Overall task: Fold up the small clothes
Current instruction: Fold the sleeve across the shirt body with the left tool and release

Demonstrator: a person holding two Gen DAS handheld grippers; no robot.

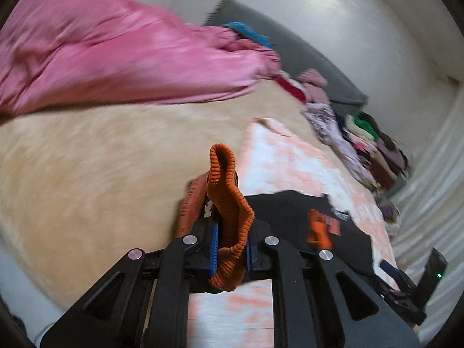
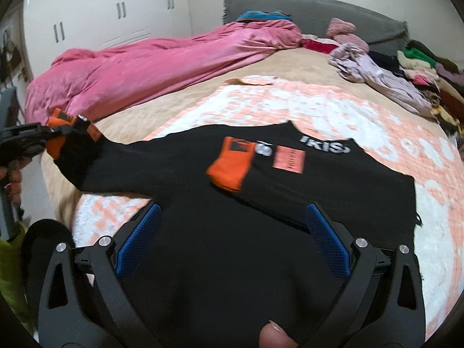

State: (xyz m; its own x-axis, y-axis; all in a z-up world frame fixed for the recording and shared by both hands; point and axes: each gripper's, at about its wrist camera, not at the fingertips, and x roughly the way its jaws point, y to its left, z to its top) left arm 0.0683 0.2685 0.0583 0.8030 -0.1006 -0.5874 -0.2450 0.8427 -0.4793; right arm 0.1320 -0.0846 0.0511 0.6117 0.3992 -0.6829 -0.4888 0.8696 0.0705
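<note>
Left claw (image 1: 230, 249) is clamped tight on the orange ribbed cuff (image 1: 229, 203) of the black sweater (image 2: 220, 203), lifting that sleeve off to the side. Right claw (image 2: 232, 243) hangs wide open, blue pads straddling the sweater's body below. The sweater lies spread on a peach-and-white quilt (image 2: 290, 107) on the bed (image 2: 179, 92), pink duvet (image 2: 150, 66) bunched behind, clothes pile (image 2: 417, 72) by the grey headboard (image 2: 313, 11)

Bed w/ beige cover (image 2: 290, 66), grey headboard (image 2: 313, 11) at far end, glossy white wardrobe (image 2: 101, 14) along left wall, ceiling light glaring off its doors.
</note>
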